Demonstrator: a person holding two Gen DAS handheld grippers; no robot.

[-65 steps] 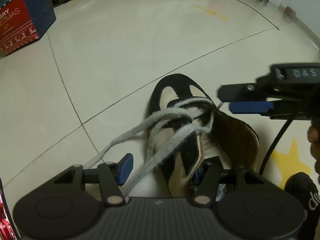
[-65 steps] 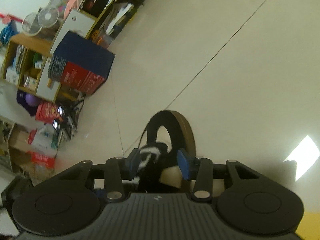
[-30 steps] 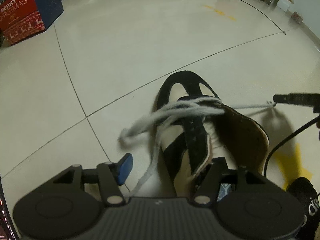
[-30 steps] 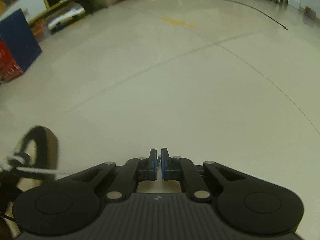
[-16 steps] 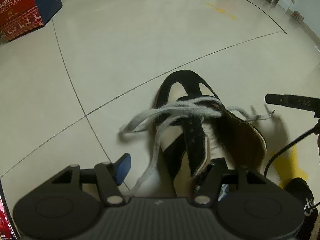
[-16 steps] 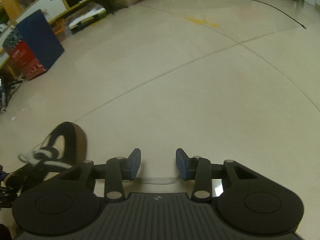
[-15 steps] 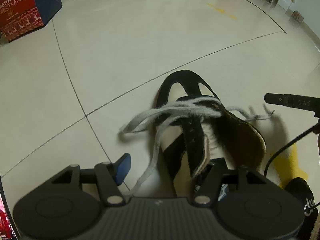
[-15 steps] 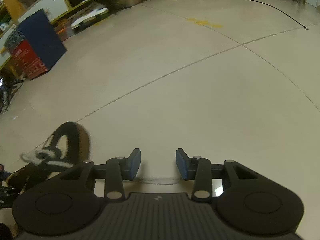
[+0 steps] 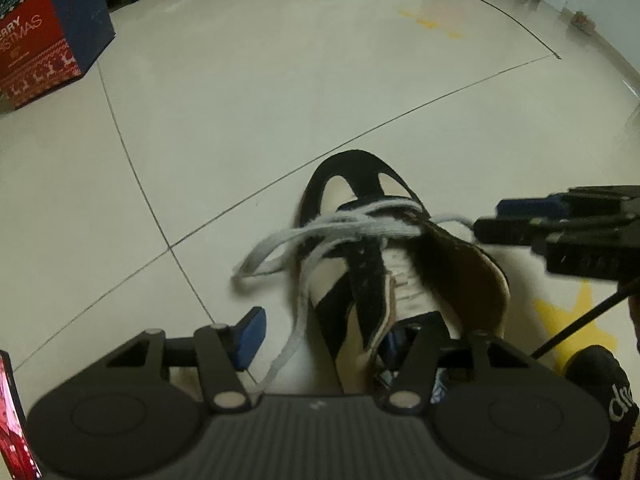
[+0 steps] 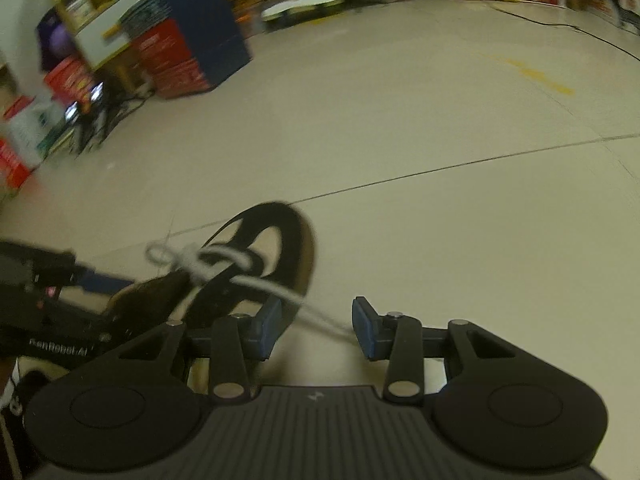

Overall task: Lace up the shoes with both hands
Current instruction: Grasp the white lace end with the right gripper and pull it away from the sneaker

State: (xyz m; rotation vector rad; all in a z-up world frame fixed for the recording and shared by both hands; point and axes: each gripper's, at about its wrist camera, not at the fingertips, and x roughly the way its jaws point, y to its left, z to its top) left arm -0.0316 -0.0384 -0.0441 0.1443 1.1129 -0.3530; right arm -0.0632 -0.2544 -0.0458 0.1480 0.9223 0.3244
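The right gripper (image 10: 314,326) has swung back toward the shoe (image 9: 400,256) since half a second ago, jaws wide apart, one white lace (image 10: 280,292) strand running loosely between them, ungripped. The left gripper (image 9: 326,334) sits low behind the heel, jaws spread, the shoe's tongue and a slack lace end lying between them on the floor (image 9: 280,80).

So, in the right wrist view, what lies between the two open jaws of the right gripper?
A strand of the white lace runs from the shoe across the gap of the right gripper; below it is bare floor.
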